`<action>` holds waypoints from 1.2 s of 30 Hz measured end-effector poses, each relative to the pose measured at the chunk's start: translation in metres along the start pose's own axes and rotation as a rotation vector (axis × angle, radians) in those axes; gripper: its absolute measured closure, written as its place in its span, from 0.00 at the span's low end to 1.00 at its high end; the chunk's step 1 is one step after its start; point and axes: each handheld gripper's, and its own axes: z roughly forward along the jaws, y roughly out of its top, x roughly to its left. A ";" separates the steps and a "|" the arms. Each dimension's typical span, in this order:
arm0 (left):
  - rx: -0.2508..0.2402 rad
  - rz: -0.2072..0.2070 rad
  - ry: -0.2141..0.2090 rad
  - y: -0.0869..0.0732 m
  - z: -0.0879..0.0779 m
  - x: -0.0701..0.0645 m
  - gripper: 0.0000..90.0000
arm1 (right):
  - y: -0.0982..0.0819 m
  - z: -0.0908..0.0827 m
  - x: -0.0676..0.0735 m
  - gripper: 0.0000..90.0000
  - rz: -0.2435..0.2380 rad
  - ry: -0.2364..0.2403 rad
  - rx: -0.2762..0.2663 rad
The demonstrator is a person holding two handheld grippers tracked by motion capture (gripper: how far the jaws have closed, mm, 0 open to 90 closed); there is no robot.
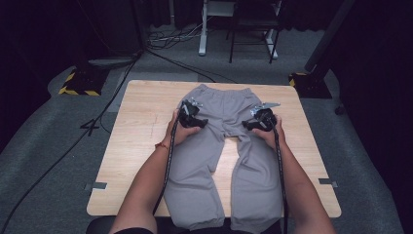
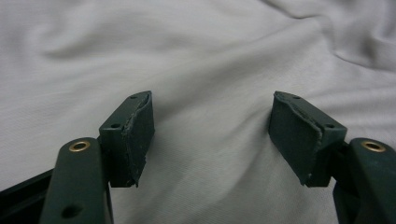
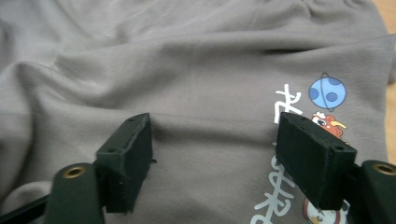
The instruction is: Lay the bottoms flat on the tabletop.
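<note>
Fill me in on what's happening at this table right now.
A person sits at a wooden table with a pair of grey trousers spread flat on it, waistband at the far end, legs running toward the person. Each hand holds a two-jaw gripper. The left gripper and the right gripper are over the upper part of the trousers, one on each side. Both stand open just above the cloth, nothing pinched yet. By the right gripper lies a cartoon print with a blue planet.

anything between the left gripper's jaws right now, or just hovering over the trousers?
Nothing gripped: in the left gripper view, the left gripper has its jaws wide apart, with smooth grey trousers fabric behind the gap and no fold pinched between them.
</note>
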 end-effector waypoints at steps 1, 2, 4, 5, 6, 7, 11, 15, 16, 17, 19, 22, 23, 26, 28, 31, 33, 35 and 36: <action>0.000 -0.006 0.013 0.002 0.002 0.004 0.35 | 0.002 0.002 -0.002 0.27 -0.002 -0.002 0.003; 0.000 -0.012 0.016 0.004 0.004 0.007 0.35 | 0.004 0.005 -0.004 0.27 0.007 -0.010 0.003; 0.005 -0.015 0.030 0.006 0.006 0.011 0.33 | 0.007 0.009 -0.009 0.23 0.019 -0.027 0.007; 0.013 -0.012 0.041 0.008 0.006 0.012 0.30 | 0.008 0.009 -0.011 0.23 0.020 -0.031 0.009; 0.029 -0.010 0.039 0.009 0.005 0.011 0.29 | 0.008 0.009 -0.013 0.23 0.026 -0.048 0.010; 0.047 0.000 0.043 0.011 0.002 0.008 0.31 | 0.008 0.008 -0.013 0.27 0.035 -0.055 0.012; 0.017 0.070 -0.060 0.009 -0.019 -0.011 0.34 | 0.005 -0.009 -0.001 0.33 0.001 -0.021 0.019; 0.022 0.177 -0.197 -0.013 -0.050 -0.048 0.31 | -0.001 -0.043 0.016 0.34 -0.050 0.013 0.012; 0.028 0.207 -0.217 -0.022 -0.057 -0.057 0.32 | -0.004 -0.052 0.022 0.34 -0.062 0.029 0.019; 0.041 0.243 -0.224 -0.031 -0.064 -0.066 0.32 | -0.008 -0.059 0.028 0.34 -0.072 0.052 0.023; 0.044 0.271 -0.265 -0.049 -0.079 -0.080 0.31 | -0.018 -0.070 0.043 0.35 -0.119 0.069 0.051; 0.042 0.279 -0.319 -0.072 -0.100 -0.093 0.31 | -0.029 -0.083 0.062 0.38 -0.132 0.135 0.026; 0.047 0.291 -0.312 -0.080 -0.107 -0.097 0.30 | -0.031 -0.085 0.068 0.38 -0.136 0.151 0.020; 0.073 0.316 -0.313 -0.103 -0.118 -0.107 0.31 | -0.034 -0.089 0.084 0.41 -0.167 0.184 0.019; 0.096 0.339 -0.321 -0.117 -0.123 -0.112 0.31 | -0.036 -0.089 0.094 0.42 -0.173 0.222 0.023; 0.084 0.342 -0.338 -0.129 -0.133 -0.119 0.30 | -0.037 -0.084 0.109 0.45 -0.194 0.245 0.052; 0.087 0.363 -0.335 -0.134 -0.138 -0.123 0.30 | -0.039 -0.080 0.118 0.51 -0.221 0.247 0.068; 0.107 0.373 -0.344 -0.138 -0.144 -0.127 0.29 | -0.041 -0.076 0.124 0.54 -0.240 0.254 0.098; 0.113 0.386 -0.353 -0.140 -0.147 -0.129 0.29 | -0.043 -0.074 0.127 0.55 -0.252 0.254 0.117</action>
